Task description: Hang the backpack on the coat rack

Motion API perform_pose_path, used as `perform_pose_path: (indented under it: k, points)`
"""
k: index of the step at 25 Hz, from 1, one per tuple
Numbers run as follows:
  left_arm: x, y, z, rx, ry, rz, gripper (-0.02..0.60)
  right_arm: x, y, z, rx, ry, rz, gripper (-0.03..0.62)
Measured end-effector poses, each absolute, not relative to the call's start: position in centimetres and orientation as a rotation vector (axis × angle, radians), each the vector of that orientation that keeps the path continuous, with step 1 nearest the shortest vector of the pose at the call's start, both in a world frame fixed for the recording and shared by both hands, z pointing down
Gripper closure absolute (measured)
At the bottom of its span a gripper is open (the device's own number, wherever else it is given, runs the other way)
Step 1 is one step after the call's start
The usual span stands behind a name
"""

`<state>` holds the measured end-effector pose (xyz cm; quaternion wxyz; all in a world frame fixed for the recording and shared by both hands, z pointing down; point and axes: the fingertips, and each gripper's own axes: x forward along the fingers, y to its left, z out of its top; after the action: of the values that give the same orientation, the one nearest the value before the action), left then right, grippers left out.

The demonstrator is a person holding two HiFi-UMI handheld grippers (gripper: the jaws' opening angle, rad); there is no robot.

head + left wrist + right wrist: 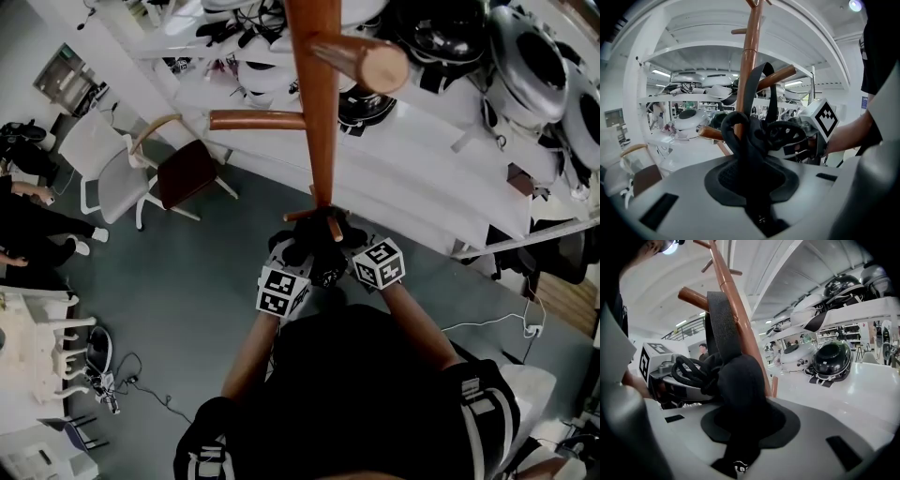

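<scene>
The wooden coat rack stands right in front of me, pegs sticking out at several heights. The black backpack is bunched against its pole between both grippers. My left gripper is shut on a dark fold of the backpack. My right gripper is shut on another padded part of it. A wide black strap runs up and drapes over one peg; the left gripper view shows that strap across a peg. The fingertips are hidden by fabric.
A brown-seated chair and a white chair stand on the grey floor to the left. White shelves with several helmets run behind the rack. Seated people are at the far left edge.
</scene>
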<state>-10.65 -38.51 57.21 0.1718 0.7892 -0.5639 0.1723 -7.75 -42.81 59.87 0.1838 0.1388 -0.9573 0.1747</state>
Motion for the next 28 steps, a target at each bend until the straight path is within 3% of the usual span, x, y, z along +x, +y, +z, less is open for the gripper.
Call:
perform_pose_path:
  k: [28]
  points:
    - [-11.4,-40.0,60.5,2.145,-1.618,0.553,0.505,-8.8,-44.6,63.4,0.3,-2.626,0.475,0.48]
